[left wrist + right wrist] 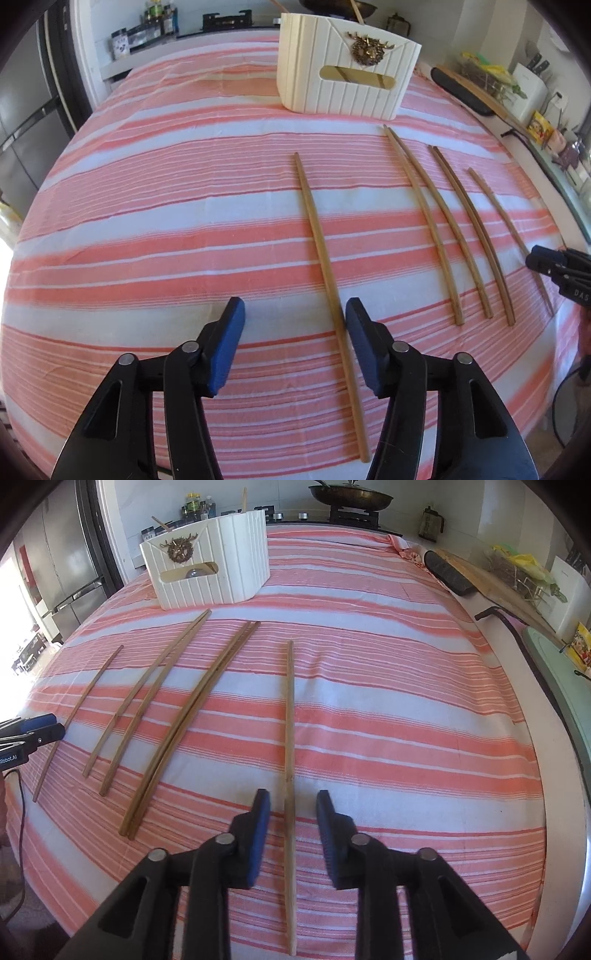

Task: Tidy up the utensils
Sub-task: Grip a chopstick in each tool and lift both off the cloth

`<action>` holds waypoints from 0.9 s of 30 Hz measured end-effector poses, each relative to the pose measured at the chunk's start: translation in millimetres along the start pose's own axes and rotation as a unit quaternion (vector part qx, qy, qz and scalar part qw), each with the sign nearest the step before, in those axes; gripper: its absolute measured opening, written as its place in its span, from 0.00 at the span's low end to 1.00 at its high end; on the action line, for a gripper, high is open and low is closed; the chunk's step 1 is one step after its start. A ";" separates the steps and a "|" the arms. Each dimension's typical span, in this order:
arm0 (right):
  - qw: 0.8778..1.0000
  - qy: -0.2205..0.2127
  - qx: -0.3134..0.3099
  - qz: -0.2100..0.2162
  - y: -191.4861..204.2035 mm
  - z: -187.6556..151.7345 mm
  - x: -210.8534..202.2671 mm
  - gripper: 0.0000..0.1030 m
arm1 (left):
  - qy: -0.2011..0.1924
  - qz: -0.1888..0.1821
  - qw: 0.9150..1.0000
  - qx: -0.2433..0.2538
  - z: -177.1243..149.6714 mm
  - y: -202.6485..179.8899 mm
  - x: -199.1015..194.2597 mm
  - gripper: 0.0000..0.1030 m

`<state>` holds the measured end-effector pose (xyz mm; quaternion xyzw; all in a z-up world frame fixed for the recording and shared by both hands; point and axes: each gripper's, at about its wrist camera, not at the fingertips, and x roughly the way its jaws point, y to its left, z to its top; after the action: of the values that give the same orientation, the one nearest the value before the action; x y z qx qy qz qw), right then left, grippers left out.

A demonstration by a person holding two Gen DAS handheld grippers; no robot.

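Chopstick (290,760) lies between the spread fingers of the right hand-held gripper (291,825), ungripped; left hand-held gripper (293,341) likewise open.

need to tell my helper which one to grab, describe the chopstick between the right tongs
Start at the white utensil holder at the far end of the striped cloth. Come toward the near edge, past the two chopstick pairs, to the single chopstick lying alone, rightmost. It alone runs between the open right tongs.
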<state>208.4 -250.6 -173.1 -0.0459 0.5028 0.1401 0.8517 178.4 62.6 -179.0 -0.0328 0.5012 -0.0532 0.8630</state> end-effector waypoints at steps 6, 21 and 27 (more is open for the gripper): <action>0.998 0.039 -0.024 0.031 -2.8 13.0 9.2 0.37 | 0.034 0.000 0.999 0.035 28.0 -5.3 19.9 0.66; 0.996 0.061 -0.057 0.015 10.7 115.3 70.8 0.07 | 0.050 -0.011 0.998 0.025 93.5 -0.7 56.3 0.04; 0.999 0.004 -0.029 0.041 5.8 118.0 41.5 0.07 | -0.012 -0.023 1.000 0.009 93.3 9.6 11.1 0.04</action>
<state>325.1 -211.2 -150.9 -0.0507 0.5029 0.1893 0.8418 265.5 71.0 -143.3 -0.0374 0.4890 -0.0773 0.8680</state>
